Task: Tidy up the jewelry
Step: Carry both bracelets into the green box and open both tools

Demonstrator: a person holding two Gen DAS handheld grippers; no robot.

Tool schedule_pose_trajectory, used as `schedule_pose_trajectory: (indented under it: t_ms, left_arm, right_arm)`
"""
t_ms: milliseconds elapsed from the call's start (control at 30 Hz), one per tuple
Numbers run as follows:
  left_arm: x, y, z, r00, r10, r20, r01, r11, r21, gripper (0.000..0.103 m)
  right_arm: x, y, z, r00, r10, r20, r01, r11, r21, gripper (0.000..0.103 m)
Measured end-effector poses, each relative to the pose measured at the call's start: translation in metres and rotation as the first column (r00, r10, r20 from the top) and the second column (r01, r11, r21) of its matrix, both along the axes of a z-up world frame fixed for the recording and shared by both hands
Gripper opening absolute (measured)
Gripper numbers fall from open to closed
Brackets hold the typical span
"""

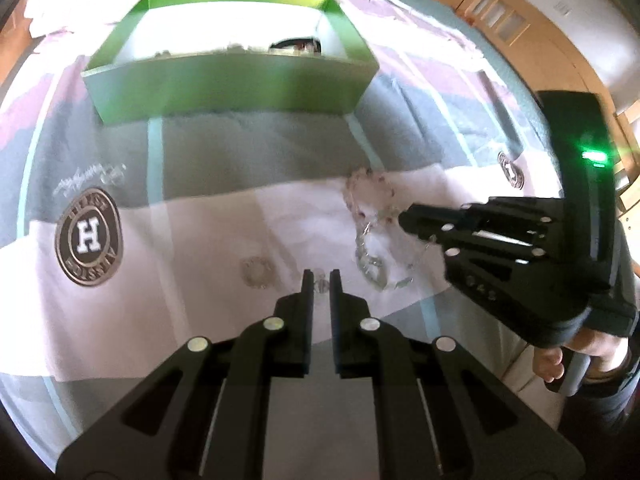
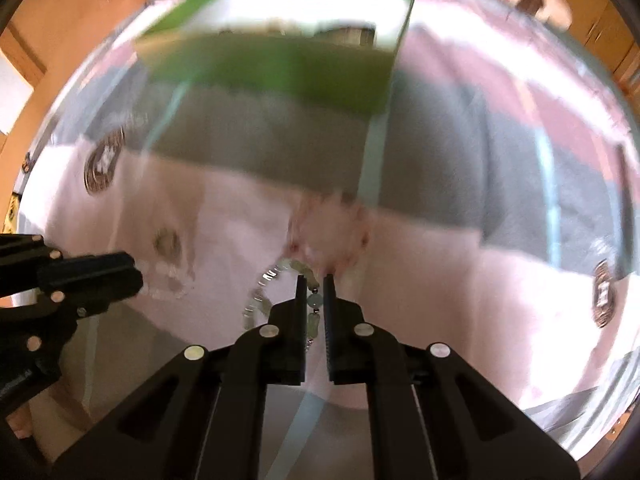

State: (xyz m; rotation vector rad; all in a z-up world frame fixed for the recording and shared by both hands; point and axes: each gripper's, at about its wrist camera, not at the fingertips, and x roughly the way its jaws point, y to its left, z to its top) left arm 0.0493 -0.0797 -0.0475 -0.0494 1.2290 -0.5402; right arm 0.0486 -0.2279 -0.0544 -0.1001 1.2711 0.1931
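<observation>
My left gripper [image 1: 320, 280] points down at the bedspread, shut on a small clear bead piece [image 1: 320, 285]. To its right, my right gripper [image 1: 402, 220] is shut on a pale green bead chain [image 1: 372, 264] that hangs in a loop down to the cloth. In the blurred right wrist view the chain [image 2: 315, 301] runs between the right gripper's [image 2: 316, 284] pads. A pink bead bracelet [image 1: 370, 192] and a small clear bead ring [image 1: 256, 273] lie on the white stripe. The open green box [image 1: 232, 84] stands beyond them. My left gripper [image 2: 136, 276] enters the right wrist view at the left.
The striped grey, white and pink bedspread carries a round H badge [image 1: 89, 240]. A dark round item [image 1: 296, 46] lies inside the box. Wooden cabinets [image 1: 500, 16] stand at the far right. A person's hand [image 1: 560, 356] grips the right tool's handle.
</observation>
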Motion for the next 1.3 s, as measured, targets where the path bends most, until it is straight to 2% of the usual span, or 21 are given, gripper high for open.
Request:
schedule_pose_trajectory:
  t_ms: [67, 133, 200, 333, 400, 500, 600, 700, 867, 933, 1000, 1067, 1133, 1300]
  left_arm:
    - [0.0, 0.004, 0.003, 1.0, 0.004, 0.016, -0.004, 1.0, -0.011, 0.007]
    - [0.002, 0.006, 0.007, 1.0, 0.011, 0.026, -0.01, 0.999, -0.03, 0.007]
    - [0.004, 0.006, 0.012, 0.999, 0.016, 0.042, -0.014, 0.999, -0.045, 0.007]
    - [0.01, 0.006, 0.026, 0.996, 0.041, 0.084, -0.038, 0.999, -0.037, 0.007]
    - [0.016, 0.008, 0.038, 0.99, 0.054, 0.133, -0.053, 0.998, -0.015, 0.007]
    - [0.029, 0.015, 0.054, 0.982, 0.074, 0.174, -0.075, 0.997, -0.001, 0.007]
    - [0.048, 0.019, 0.07, 0.975, 0.101, 0.197, -0.1, 0.995, -0.015, 0.007]
    - [0.066, 0.013, 0.085, 0.966, 0.106, 0.234, -0.112, 0.994, 0.011, 0.007]
    - [0.099, -0.001, 0.099, 0.956, 0.095, 0.277, -0.112, 0.993, 0.046, 0.007]
    - [0.114, -0.004, 0.102, 0.947, 0.101, 0.305, -0.126, 0.99, 0.065, 0.007]
    - [0.135, -0.006, 0.097, 0.95, 0.097, 0.298, -0.127, 0.989, 0.082, 0.007]
    - [0.153, -0.006, 0.087, 0.947, 0.103, 0.305, -0.139, 0.985, 0.099, 0.007]
    - [0.171, -0.005, 0.075, 0.946, 0.1, 0.307, -0.141, 0.983, 0.115, 0.007]
    - [0.214, 0.007, 0.04, 0.946, 0.129, 0.299, -0.17, 0.979, 0.114, 0.007]
  right_arm:
    - [-0.004, 0.008, 0.019, 0.994, 0.024, 0.107, -0.022, 1.0, -0.015, 0.007]
    - [-0.008, 0.015, 0.028, 0.983, 0.063, 0.172, -0.055, 0.997, -0.055, 0.007]
    - [-0.008, 0.015, 0.029, 0.978, 0.077, 0.193, -0.065, 0.995, -0.07, 0.007]
    - [-0.002, 0.005, 0.031, 0.982, 0.032, 0.188, -0.035, 0.999, 0.016, 0.007]
    - [0.003, 0.007, 0.041, 0.973, 0.022, 0.23, -0.022, 1.0, -0.003, 0.007]
    - [0.011, -0.001, 0.065, 0.957, -0.019, 0.289, 0.009, 0.999, 0.035, 0.007]
    - [0.031, -0.006, 0.086, 0.944, -0.061, 0.326, 0.037, 0.996, 0.078, 0.007]
    - [0.054, -0.001, 0.103, 0.937, -0.076, 0.341, 0.044, 0.994, 0.101, 0.007]
    - [0.092, 0.015, 0.118, 0.931, -0.05, 0.362, 0.029, 0.998, 0.064, 0.008]
    - [0.11, 0.014, 0.119, 0.932, -0.061, 0.358, 0.035, 0.996, 0.078, 0.008]
    - [0.126, 0.012, 0.117, 0.934, -0.071, 0.35, 0.043, 0.995, 0.087, 0.008]
    - [0.144, 0.013, 0.109, 0.938, -0.062, 0.341, 0.047, 0.998, 0.053, 0.008]
    - [0.164, 0.014, 0.094, 0.942, -0.055, 0.331, 0.048, 0.998, 0.029, 0.008]
    - [0.206, 0.007, 0.052, 0.948, -0.084, 0.306, 0.074, 0.996, 0.045, 0.008]
